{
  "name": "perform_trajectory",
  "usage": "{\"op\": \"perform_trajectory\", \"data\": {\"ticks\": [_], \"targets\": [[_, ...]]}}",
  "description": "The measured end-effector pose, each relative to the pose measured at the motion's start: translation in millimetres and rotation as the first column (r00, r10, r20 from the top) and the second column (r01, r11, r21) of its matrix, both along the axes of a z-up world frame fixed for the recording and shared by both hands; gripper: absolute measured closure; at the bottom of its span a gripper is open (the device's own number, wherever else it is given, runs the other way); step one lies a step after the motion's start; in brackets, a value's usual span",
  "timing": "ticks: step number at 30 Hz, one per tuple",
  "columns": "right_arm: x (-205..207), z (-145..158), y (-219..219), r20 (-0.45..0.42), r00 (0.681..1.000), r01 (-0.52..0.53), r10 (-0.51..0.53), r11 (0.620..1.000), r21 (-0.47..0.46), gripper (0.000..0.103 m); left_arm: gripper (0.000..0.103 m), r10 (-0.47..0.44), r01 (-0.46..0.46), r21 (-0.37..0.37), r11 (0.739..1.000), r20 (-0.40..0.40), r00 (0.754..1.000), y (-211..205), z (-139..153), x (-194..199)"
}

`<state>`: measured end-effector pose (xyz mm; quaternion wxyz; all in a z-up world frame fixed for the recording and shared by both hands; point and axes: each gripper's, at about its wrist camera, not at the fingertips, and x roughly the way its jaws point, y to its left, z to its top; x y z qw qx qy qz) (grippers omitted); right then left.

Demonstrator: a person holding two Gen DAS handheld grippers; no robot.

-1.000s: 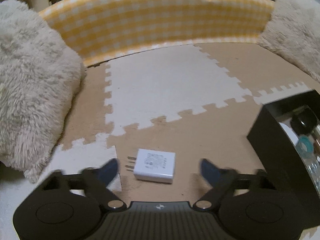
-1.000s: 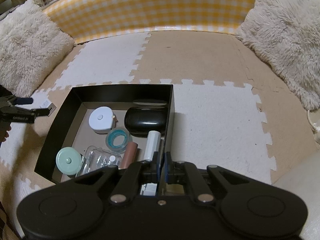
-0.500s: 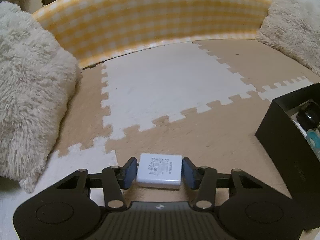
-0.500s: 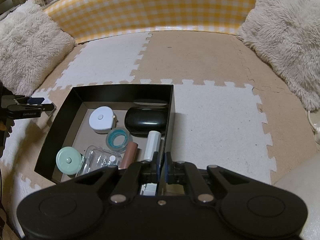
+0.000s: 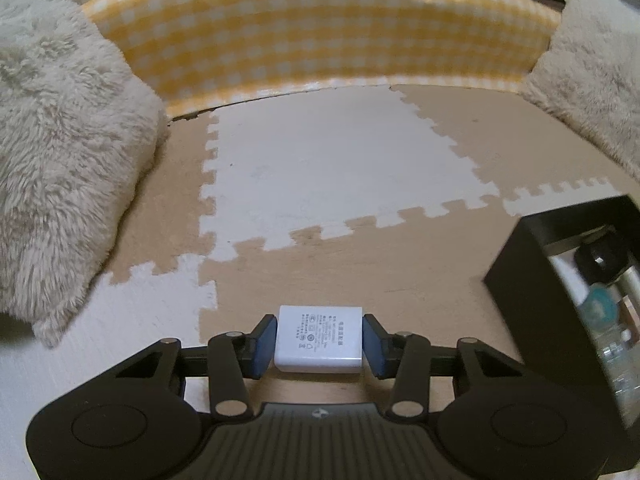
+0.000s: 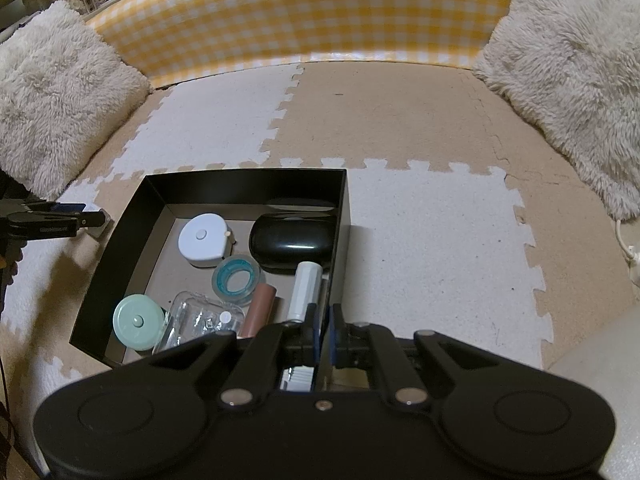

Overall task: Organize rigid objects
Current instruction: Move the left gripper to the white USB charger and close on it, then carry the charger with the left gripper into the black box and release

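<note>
Far left, a fluffy cushion (image 5: 60, 152) leans on the checked yellow bumper (image 5: 320, 28). The floor is foam puzzle mat (image 5: 320, 168), white and tan tiles.

Left claw (image 5: 319, 342): its jaws are closing, with the white charger (image 5: 319, 339) between the blue pads (image 5: 264, 340), which sit on its two side faces. The charger is clamped, label up, low over a tan tile, just left of the black box (image 6: 244, 184). The right-wrist view shows the same claw beside the box's left wall.

In the box, left to right: mint round lid (image 6: 138, 322), clear plastic case (image 6: 200, 320), white round gadget (image 6: 204, 240), teal tape roll (image 6: 236, 280), brown tube (image 6: 260, 310), black glossy case (image 6: 294, 240), white tube (image 6: 306, 290).

Right claw (image 6: 324, 330): closed with nothing in it, hanging over the box's near right corner.

Far right, a second cushion (image 6: 568, 72), and a white cable (image 6: 628, 244) at the mat edge.

Risks, as I judge them:
- The charger's sides are smooth, so a light squeeze could let it slip or twist on the lift.
- The near wall is tall and close; a low swing could clip the rim and knock the charger loose.
- The box is crowded, with free floor mainly at the back left; a drop elsewhere would land on the tape or gadget and topple things.
- The right claw hovers over the box, so the two could collide on a careless crossing.
</note>
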<state>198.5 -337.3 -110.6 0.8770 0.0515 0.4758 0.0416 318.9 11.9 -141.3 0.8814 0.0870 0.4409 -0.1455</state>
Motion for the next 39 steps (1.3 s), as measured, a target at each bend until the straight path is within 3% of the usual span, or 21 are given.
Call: {"op": "perform_trajectory", "data": {"ticks": [7,15,21,25,29,32,36,39], "targets": [[0,0,0,-0.001,1.000,0.002,-0.002,1.000,0.003,0.098,0.056,0.041,-0.047,-0.151,0.987,-0.045,0.998,-13,26,-19],[0,0,0,-0.002,1.000,0.003,-0.003,1.000,0.006,0.098,0.056,-0.073,0.068,-0.260,0.963,-0.010,0.997,-53,60,-51],[0,0,-1,-0.002,1.000,0.002,-0.002,1.000,0.003,0.098,0.056,-0.147,0.129,-0.317,0.939,-0.032,0.989,-82,64,-68],[0,0,-1,-0.002,1.000,0.002,-0.002,1.000,0.002,0.098,0.056,-0.207,0.196,-0.272,0.942,-0.013,0.978,-101,61,-75],[0,0,-1,-0.002,1.000,0.002,-0.002,1.000,0.002,0.098,0.056,-0.317,0.322,-0.142,0.936,0.061,0.947,-118,56,-80],[0,0,-1,-0.002,1.000,0.001,-0.001,1.000,0.001,0.098,0.056,-0.417,0.423,-0.049,0.905,0.097,0.904,-125,52,-80],[0,0,-1,-0.002,1.000,0.002,-0.002,1.000,0.002,0.098,0.056,-0.552,0.545,0.087,0.834,0.108,0.827,-131,45,-83],[0,0,-1,-0.002,1.000,0.002,-0.002,1.000,0.002,0.098,0.056,-0.594,0.583,0.115,0.804,0.098,0.799,-132,41,-82]]}}
